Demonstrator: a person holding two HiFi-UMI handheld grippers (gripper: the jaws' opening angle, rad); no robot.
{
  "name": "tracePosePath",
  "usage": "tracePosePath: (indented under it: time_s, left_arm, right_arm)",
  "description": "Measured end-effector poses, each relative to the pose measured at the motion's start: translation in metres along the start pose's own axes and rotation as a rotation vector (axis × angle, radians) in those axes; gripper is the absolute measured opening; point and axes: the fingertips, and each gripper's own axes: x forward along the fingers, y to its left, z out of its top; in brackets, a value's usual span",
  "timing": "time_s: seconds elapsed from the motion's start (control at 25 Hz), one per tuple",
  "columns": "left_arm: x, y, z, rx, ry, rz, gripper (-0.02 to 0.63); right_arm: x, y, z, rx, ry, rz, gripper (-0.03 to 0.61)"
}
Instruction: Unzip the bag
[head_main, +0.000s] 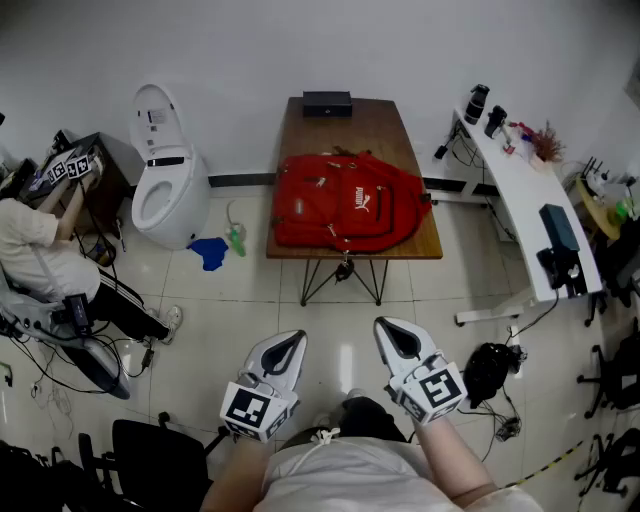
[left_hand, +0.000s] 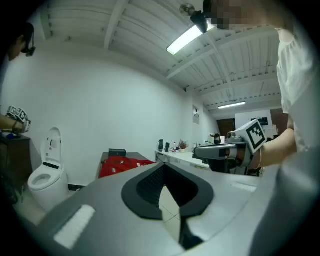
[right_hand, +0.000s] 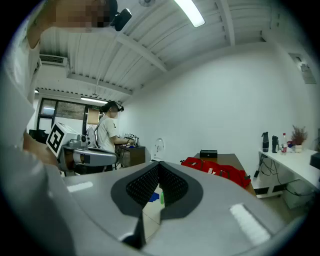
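Table holds bag; ceiling escapes head view.

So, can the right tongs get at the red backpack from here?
Probably not yet: the right tongs, shut and empty, are held near the person's body, while the red backpack lies on the wooden table well ahead. Only floor lies between, so stepping forward should do.

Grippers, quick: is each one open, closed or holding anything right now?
Left gripper: closed, nothing between its jaws.
Right gripper: closed, nothing between its jaws.
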Motion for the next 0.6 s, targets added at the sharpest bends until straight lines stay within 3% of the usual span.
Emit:
tracePosePath:
  time_s: [0.28,0.6]
  left_arm:
    - [0.082,0.046,-0.003,-0.055,0.022,0.020,0.005]
    - [0.201,0.109,0.016,-0.019,0.017,0.064,0.005]
  right_arm:
    - [0.059,-0.076,-0.008,0.036,0.019,0.015,0.006]
    - [0.147,-0.174,-0.017,0.080,0.075,0.086,0.006]
